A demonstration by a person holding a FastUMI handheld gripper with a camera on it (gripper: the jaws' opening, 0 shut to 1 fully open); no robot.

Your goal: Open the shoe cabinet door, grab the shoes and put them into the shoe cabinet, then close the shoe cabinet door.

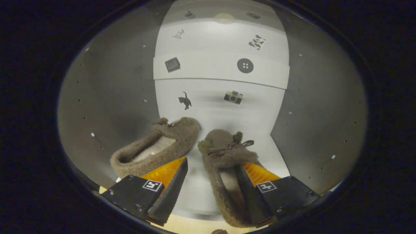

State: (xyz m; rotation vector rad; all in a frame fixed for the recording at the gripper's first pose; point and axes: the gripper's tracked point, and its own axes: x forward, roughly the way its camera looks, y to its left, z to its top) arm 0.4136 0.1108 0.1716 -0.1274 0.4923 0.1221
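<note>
My hand-held gripper (211,175) is open wide inside the shoe cabinet (107,97). Two fuzzy brown slippers sit on its white floor. The left slipper (156,148) lies beside my left finger. The right slipper (224,162), with a little bow, touches my right finger. I see no words.

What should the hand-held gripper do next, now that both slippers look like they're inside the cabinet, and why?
Probably draw the hand-held gripper straight back out of the shoe cabinet. Its fingers stand open, gripping nothing. Both brown slippers lie on the cabinet floor: the left slipper beside the left finger, the right slipper along the right finger's inner side. Pulling straight back avoids dragging that slipper; the door comes next.
</note>
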